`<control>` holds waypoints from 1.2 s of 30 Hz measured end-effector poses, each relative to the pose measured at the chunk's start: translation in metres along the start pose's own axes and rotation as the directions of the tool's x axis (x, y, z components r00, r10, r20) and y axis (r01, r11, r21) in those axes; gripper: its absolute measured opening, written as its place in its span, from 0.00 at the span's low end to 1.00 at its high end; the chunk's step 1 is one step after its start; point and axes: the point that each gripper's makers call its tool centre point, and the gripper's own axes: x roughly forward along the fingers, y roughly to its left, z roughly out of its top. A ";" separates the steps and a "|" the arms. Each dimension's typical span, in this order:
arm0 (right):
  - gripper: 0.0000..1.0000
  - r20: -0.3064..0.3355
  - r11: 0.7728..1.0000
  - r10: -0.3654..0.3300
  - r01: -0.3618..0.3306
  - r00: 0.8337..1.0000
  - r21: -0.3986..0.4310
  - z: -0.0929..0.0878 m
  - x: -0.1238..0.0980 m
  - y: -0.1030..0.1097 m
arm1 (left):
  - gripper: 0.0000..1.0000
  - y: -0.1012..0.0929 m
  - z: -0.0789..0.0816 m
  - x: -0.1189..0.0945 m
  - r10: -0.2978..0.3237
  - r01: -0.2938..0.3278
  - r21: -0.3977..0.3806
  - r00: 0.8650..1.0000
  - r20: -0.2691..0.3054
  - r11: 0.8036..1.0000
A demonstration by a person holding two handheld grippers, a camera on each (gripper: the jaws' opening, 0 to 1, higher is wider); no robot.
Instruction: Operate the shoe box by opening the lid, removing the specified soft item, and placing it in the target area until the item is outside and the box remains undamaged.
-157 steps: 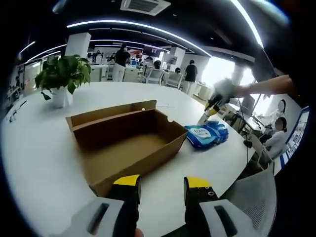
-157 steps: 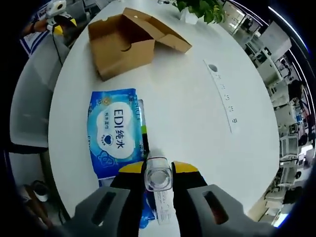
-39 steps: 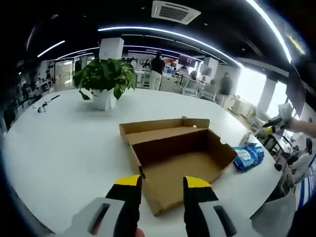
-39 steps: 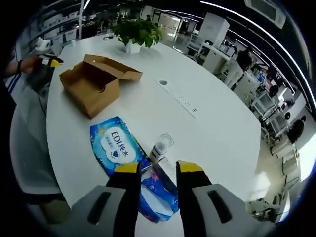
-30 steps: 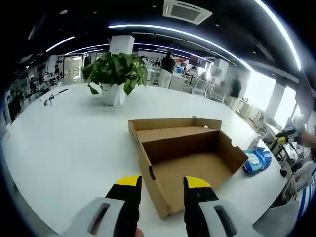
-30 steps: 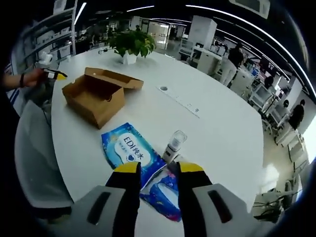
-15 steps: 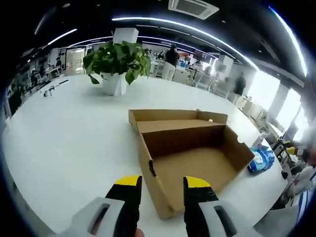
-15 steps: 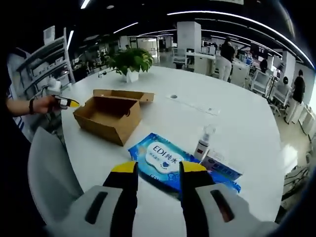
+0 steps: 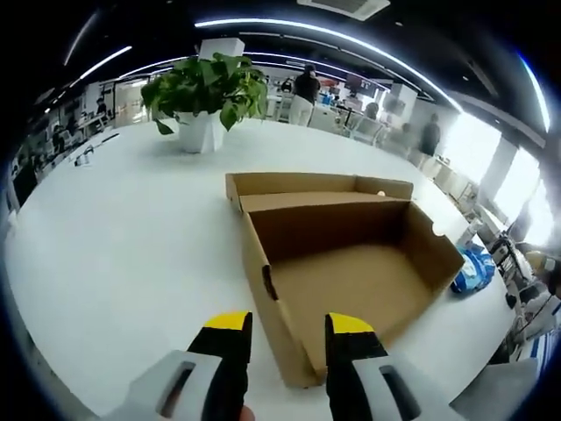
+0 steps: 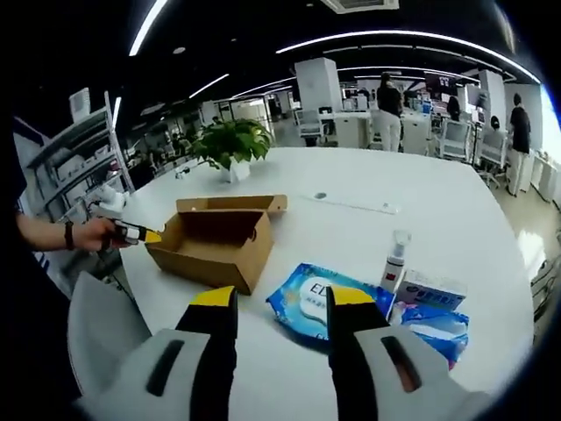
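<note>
1. The left gripper (image 9: pixel 285 329) hangs over the near corner of the box (image 9: pixel 351 263). Its yellow-tipped jaws are spread and hold nothing, and their lower parts run out of the bottom of the left gripper view.
2. The box stands open on the white table (image 9: pixel 114 246). Its lid (image 9: pixel 307 184) is folded back flat on the far side, and the brown floor shows bare where it can be seen. The near wall hides the strip of floor just behind it.
3. In the left gripper view a blue pack (image 9: pixel 473 267) lies on the table past the box's right end, partly behind the box corner and blurred. Its print cannot be read there.
4. A potted plant (image 9: pixel 206 96) stands well beyond the box. The people and desks behind it are too small and blurred to describe.
5. The right gripper (image 10: pixel 276 311) is spread and holds nothing. Its jaws cover part of the blue wipes pack (image 10: pixel 302 303), so only the letters "ED" show on the white label.
6. The wipes pack lies on the table outside the box (image 10: pixel 215 241), just beside its right end.
7. A small spray bottle (image 10: pixel 396 254) stands upright near the pack. A white-and-blue carton (image 10: pixel 429 289) sits beside it on another blue pack (image 10: pixel 438 324), whose far end is cut off near the edge.
8. In the right gripper view a hand (image 10: pixel 92 232) holds the left gripper (image 10: pixel 140 235) at the box's left end. It is too small to judge its jaws there.
</note>
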 end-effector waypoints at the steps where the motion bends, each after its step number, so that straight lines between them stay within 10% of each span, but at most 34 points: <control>1: 0.38 0.004 1.000 -0.002 0.002 1.000 -0.001 0.000 0.000 0.001 | 0.34 0.000 -0.003 0.003 0.003 -0.003 0.004 1.000 -0.010 1.000; 25: 0.38 0.006 0.997 -0.018 0.018 1.000 0.073 -0.034 -0.001 0.028 | 0.30 0.003 -0.019 0.026 -0.017 0.015 -0.018 0.996 -0.083 1.000; 36: 0.35 0.016 0.995 -0.011 0.010 1.000 0.102 -0.036 0.002 0.032 | 0.12 0.014 -0.022 0.017 0.020 -0.017 0.027 0.995 -0.101 0.999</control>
